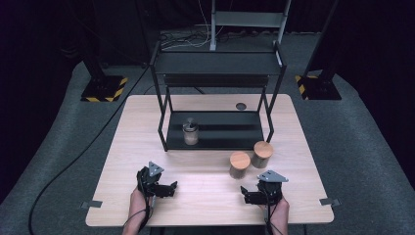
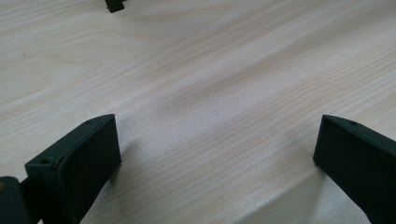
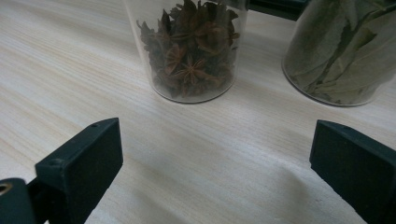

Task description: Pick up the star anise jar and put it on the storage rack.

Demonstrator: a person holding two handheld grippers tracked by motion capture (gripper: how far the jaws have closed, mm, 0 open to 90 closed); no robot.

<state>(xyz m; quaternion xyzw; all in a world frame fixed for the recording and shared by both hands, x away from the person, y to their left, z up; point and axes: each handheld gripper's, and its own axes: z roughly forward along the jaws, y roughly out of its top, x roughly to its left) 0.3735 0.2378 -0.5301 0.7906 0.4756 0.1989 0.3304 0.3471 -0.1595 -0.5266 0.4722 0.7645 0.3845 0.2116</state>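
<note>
Here I see both grippers low over the table (image 1: 205, 186), each with jaws wide apart and empty: left gripper (image 2: 217, 154), right gripper (image 3: 215, 158). The star anise jar (image 3: 191, 51) stands near ahead of the right one, the bay leaf jar (image 3: 345, 51) just beside it.

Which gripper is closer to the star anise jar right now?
Right. The right gripper sits just in front of the star anise jar, open and facing it. The left gripper is open well off to the jar's left over bare table.
</note>
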